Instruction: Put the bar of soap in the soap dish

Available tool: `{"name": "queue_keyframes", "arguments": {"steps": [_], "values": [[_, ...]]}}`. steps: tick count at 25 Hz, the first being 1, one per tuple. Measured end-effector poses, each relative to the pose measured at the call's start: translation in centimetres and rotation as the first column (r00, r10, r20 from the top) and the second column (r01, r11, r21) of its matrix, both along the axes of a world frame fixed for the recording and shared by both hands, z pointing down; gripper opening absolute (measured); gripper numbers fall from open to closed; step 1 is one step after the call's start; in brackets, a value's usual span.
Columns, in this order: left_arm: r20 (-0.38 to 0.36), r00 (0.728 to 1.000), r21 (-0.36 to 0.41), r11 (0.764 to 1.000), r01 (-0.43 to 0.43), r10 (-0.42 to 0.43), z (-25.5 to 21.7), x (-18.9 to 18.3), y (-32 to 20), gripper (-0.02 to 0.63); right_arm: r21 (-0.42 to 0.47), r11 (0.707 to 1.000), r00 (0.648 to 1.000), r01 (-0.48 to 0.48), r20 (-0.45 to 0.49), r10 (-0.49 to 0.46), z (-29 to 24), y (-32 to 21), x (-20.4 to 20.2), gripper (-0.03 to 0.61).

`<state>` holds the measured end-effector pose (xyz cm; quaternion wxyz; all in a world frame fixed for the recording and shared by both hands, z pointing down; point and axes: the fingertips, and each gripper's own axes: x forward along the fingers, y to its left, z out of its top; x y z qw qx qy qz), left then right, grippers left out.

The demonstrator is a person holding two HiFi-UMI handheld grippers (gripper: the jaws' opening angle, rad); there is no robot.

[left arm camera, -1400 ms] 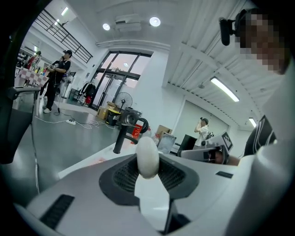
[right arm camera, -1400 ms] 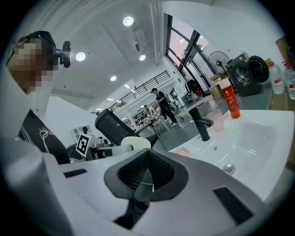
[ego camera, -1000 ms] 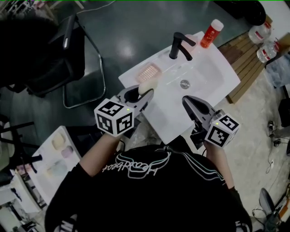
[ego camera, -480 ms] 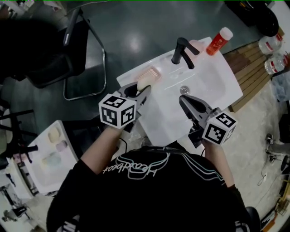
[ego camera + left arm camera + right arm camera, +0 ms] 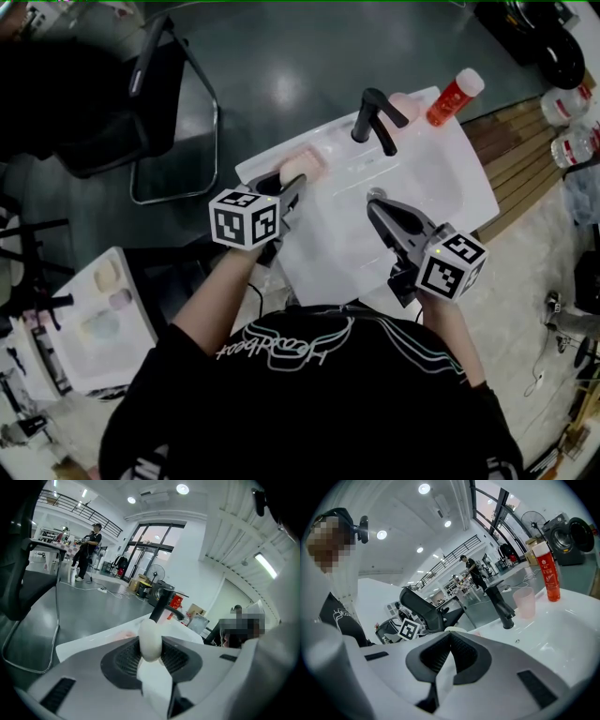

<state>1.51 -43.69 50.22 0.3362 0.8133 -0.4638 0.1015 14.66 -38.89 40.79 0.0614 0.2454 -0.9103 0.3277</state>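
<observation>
Soap bar first, in brief: it is in the air, not yet in its dish. The white sink [image 5: 427, 183] fills the middle of the head view, with the black tap [image 5: 373, 111] at its back edge. The left gripper [image 5: 291, 184] reaches toward the sink's far left corner, angled downward, likely so the bar can be lowered flat rather than dropped. The right gripper [image 5: 373, 200] hangs over the basin with its jaws pressed together on nothing, apparently just kept out of the way. A red bottle [image 5: 455, 97] and a pale pink cup [image 5: 524, 603] stand beside the tap, well apart from the work. The pink soap dish [image 5: 123, 635] lies on the ledge just ahead of the left jaws. Those jaws pinch the cream bar of soap [image 5: 300, 167] by its sides, right above the dish; whether it touches yet I cannot tell.
</observation>
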Motion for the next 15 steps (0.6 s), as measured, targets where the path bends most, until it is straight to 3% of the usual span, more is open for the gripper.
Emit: {"name": "queue_keyframes", "arguments": {"steps": [15], "values": [[-0.061,0.992,-0.111,0.988,0.105,-0.113,3.6,0.7,-2.8,0.13,-0.026,1.0,1.0,0.014,-0.027,-0.015,1.2,-1.9,1.8,0.026]]}}
